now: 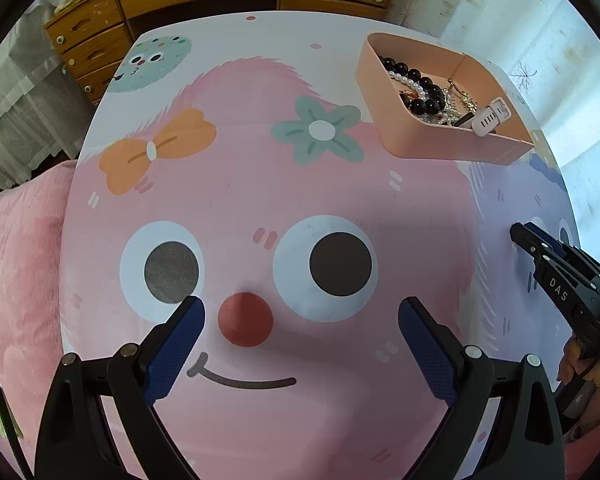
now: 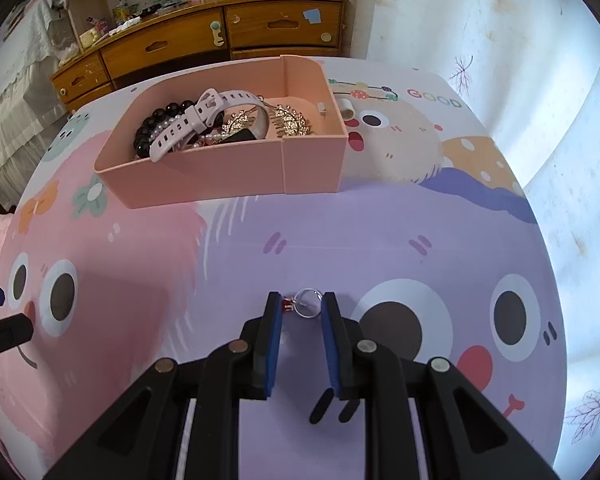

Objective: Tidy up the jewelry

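Jewelry: most of it lies heaped in a pink tray [image 2: 220, 176] at the far side of the table [image 2: 340, 240]; one piece, a thin silver ring [image 2: 308, 303] with a small red charm [image 2: 287, 304], lies alone on the purple part of the tabletop.
Tray contents: a black bead bracelet [image 2: 152, 128], a strand of small white pearls [image 1: 410, 82], a pale watch strap [image 2: 196, 124] draped over the heap, and sparkling metal pieces [image 2: 292, 120] toward the right end.
Right gripper [image 2: 301, 304]: its blue-padded fingers stand at a narrow gap on either side of the ring. The ring sits between the tips; whether the pads touch it cannot be told, and it seems to rest on the table.
Left gripper [image 1: 300, 308]: fingers spread wide, nothing between them, held above the pink cartoon face printed on the tabletop, over its red nose.
Relation of tools: the right gripper shows at the right edge of the left wrist view, well apart from the tray.
Background: a wooden dresser [image 2: 260, 28] with drawers stands beyond the table, and a pink cushion [image 1: 16, 260] lies at the table's left edge.
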A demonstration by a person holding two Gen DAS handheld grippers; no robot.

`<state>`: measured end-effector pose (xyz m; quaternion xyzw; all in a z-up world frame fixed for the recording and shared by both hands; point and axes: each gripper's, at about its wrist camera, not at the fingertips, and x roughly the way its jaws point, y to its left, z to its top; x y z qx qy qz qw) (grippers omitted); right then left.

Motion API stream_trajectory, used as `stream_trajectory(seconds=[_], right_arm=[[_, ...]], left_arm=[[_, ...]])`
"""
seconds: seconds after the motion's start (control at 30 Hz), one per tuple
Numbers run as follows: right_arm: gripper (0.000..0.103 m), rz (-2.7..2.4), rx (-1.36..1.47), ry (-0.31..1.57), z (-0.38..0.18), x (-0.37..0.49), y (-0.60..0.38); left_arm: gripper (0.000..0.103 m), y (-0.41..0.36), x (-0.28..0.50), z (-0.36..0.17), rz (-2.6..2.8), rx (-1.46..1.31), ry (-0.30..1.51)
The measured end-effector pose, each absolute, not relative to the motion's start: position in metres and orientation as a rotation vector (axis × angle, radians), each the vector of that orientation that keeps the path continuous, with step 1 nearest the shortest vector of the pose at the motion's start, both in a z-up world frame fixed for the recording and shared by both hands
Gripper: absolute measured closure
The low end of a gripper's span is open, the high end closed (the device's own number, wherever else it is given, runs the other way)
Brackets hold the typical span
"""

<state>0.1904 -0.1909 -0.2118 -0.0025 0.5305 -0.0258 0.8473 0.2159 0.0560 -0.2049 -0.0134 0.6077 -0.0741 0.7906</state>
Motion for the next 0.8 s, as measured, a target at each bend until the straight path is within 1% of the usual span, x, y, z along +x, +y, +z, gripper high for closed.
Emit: stream_trajectory(seconds=[0.03, 0.07, 0.3, 0.43, 0.6, 0.63, 0.7, 0.77, 0.8], right_arm=[[0.085, -0.053, 0.008, 1.118, -0.211, 0.191, -0.191], [0.102, -0.042, 0.025, 1.121, -0.211, 0.192, -0.191], [0.103, -0.036, 0.048, 1.139, -0.211, 0.200, -0.186], [0.103, -0.006, 0.041, 1.096, -0.200, 0.205, -0.185], [0.102, 0.006, 0.083, 1.138, -0.207, 0.222, -0.189], [0.102, 0.007, 0.083, 1.131, -0.206, 0.222, -0.188], [0.096, 0.009, 0.085, 1.124, -0.205, 0.221, -0.186], [0.081, 0.014, 0.081, 1.132, -0.206, 0.221, -0.183], [0.079, 0.014, 0.072, 1.134, -0.207, 0.223, -0.182]], left_arm=[[0.007, 0.057, 0.217, -0.205, -0.164, -0.026, 1.307], [0.006, 0.057, 0.218, -0.205, -0.166, -0.025, 1.307], [0.006, 0.061, 0.224, -0.205, -0.192, -0.030, 1.308], [0.006, 0.064, 0.226, -0.206, -0.207, -0.032, 1.310], [0.007, 0.068, 0.227, -0.211, -0.200, -0.040, 1.325], [0.006, 0.069, 0.227, -0.211, -0.199, -0.042, 1.327], [0.006, 0.072, 0.228, -0.212, -0.195, -0.043, 1.328], [0.006, 0.074, 0.227, -0.213, -0.188, -0.046, 1.327], [0.006, 0.076, 0.228, -0.213, -0.184, -0.051, 1.328]])
